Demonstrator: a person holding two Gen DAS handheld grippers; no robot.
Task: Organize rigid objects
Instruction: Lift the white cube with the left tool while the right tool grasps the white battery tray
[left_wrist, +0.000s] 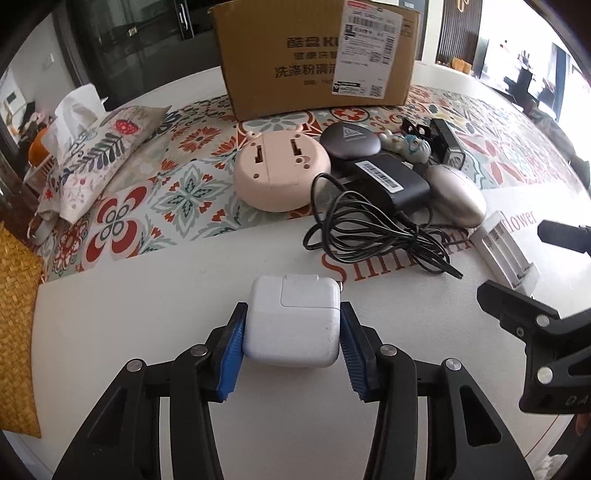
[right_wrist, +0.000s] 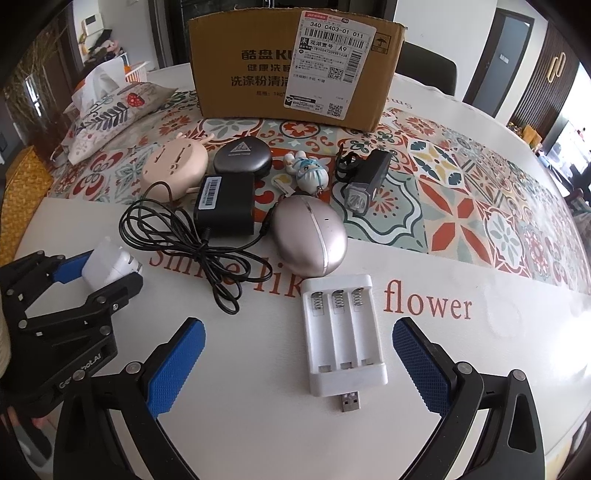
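White charger (left_wrist: 293, 325) clamped in left tool (left_wrist: 291, 345) — right tool (right_wrist: 299, 365) straddles battery holder (right_wrist: 341, 332).

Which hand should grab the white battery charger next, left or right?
Right. The right gripper is open, with the battery charger lying between its fingers. The left gripper is shut on the white power adapter, so it is occupied and further from the charger.
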